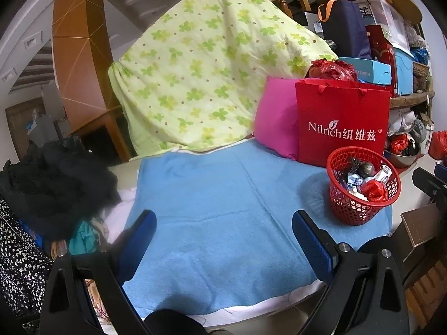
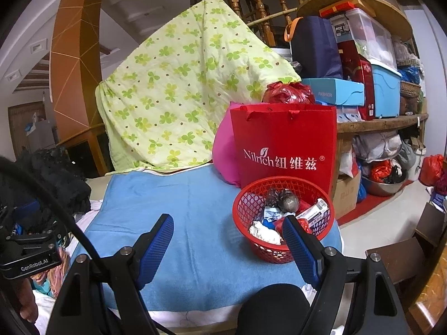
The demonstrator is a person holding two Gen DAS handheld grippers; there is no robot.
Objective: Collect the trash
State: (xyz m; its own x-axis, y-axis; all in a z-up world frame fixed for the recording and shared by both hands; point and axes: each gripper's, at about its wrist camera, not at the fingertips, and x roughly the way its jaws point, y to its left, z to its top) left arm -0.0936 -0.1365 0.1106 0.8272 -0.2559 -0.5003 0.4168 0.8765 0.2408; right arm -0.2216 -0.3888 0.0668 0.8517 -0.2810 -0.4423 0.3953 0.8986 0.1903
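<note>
A clover-print quilt (image 2: 178,89) hung over a wooden stair railing (image 2: 268,8) behind a blue towel-covered table (image 2: 173,201), while an orange-brown pillar (image 2: 75,55) rose at left and crowded wooden shelves (image 2: 382,122) lined the right, above a pale floor (image 2: 377,229).

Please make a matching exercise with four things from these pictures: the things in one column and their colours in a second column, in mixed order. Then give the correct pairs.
Things:
1. towel
2. basket
3. cushion
4. quilt

Colours:
A. pink
B. light green with clover print
C. blue
D. red

Pairs: 1-C, 2-D, 3-A, 4-B
</note>
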